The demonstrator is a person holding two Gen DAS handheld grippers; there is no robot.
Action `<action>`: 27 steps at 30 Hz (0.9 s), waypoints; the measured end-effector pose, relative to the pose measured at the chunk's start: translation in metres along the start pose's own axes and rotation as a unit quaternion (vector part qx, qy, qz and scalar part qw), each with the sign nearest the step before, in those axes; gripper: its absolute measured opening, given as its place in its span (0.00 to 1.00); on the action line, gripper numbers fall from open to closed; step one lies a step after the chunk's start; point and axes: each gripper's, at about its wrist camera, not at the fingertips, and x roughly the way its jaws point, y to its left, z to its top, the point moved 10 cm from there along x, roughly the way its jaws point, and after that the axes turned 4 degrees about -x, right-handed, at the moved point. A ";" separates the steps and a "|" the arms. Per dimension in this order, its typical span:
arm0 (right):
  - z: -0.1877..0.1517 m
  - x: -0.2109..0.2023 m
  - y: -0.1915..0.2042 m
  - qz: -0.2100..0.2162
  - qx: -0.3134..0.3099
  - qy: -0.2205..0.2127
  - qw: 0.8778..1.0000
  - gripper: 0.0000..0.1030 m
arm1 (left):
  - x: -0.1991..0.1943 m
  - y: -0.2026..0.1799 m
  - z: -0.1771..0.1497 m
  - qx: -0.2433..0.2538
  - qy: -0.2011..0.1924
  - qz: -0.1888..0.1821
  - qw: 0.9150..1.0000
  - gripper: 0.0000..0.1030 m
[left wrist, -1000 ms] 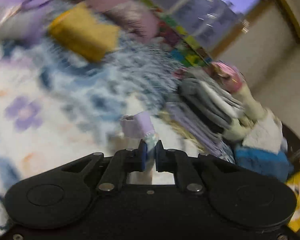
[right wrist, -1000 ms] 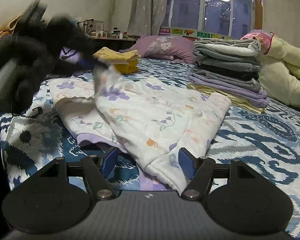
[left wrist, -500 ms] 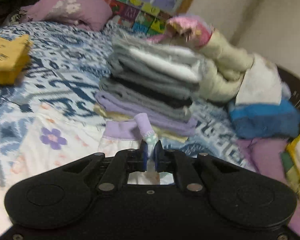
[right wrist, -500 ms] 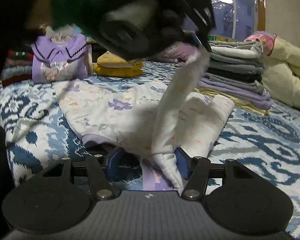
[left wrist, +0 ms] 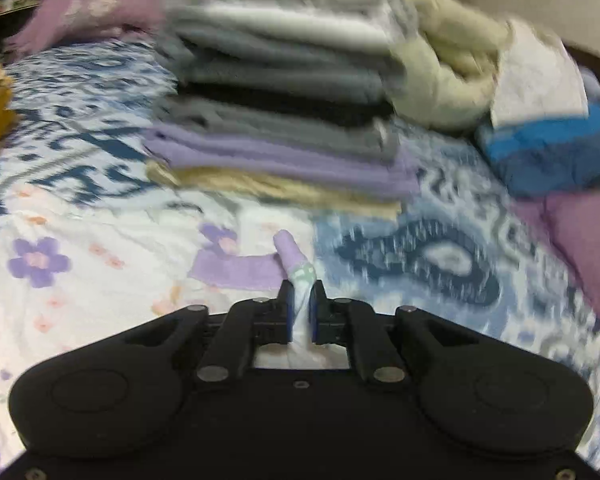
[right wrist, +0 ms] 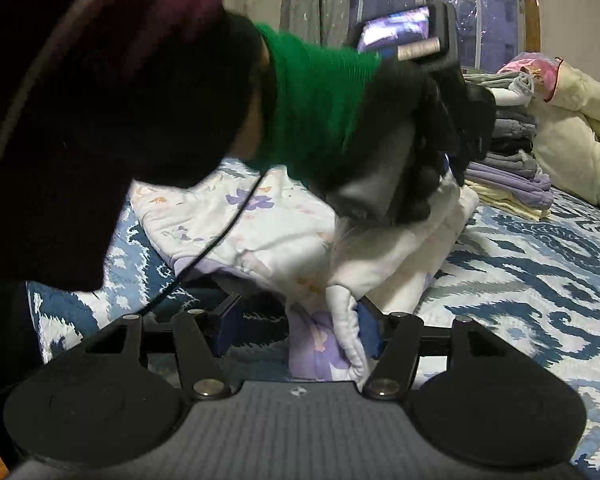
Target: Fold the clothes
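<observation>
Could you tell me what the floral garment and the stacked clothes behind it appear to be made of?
The floral garment looks like soft, matte, padded cotton or fleece: it folds thickly, with purple ribbed-looking knit cuffs, one pinched in the left gripper. The stack of folded clothes appears to be thick matte knit or fleece, though blur hides the weave.

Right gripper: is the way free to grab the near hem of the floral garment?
Probably yes. The right gripper is open, with the floral garment hem bunched between its fingers. The left gripper, pinching the sleeve cuff, works farther back.
</observation>
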 end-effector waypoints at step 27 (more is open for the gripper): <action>0.035 -0.027 -0.010 -0.036 0.014 -0.088 0.995 0.51 | -0.043 0.070 0.002 -0.032 0.023 -0.075 0.996 0.03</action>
